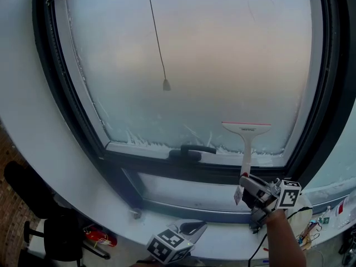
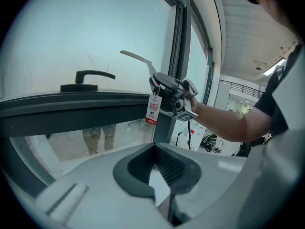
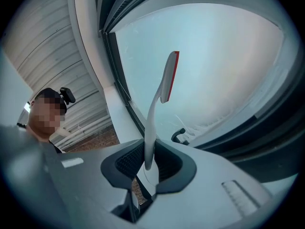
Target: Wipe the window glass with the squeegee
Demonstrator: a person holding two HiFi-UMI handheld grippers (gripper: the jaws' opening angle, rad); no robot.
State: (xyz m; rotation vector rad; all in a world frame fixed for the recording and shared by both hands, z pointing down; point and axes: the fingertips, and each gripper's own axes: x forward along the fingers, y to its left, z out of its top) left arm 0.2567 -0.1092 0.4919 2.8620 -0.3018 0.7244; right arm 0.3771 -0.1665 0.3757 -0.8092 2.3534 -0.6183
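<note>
Fingers [image 3: 125,163] of right gripper [image 3: 148,165] clamp squeegee [image 3: 167,78], blade on window glass [image 3: 224,66]; left gripper [image 2: 155,168] closed, empty (tag [image 2: 152,109] print illegible).

A dark window handle [image 1: 192,151] on the lower frame, a hanging pull cord [image 1: 166,85], a black chair [image 1: 28,191] at lower left.

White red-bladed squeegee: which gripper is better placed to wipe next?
Right: the right gripper is shut on the white plastic squeegee, blade at the frosted window glass; the left gripper hangs low, empty.
</note>
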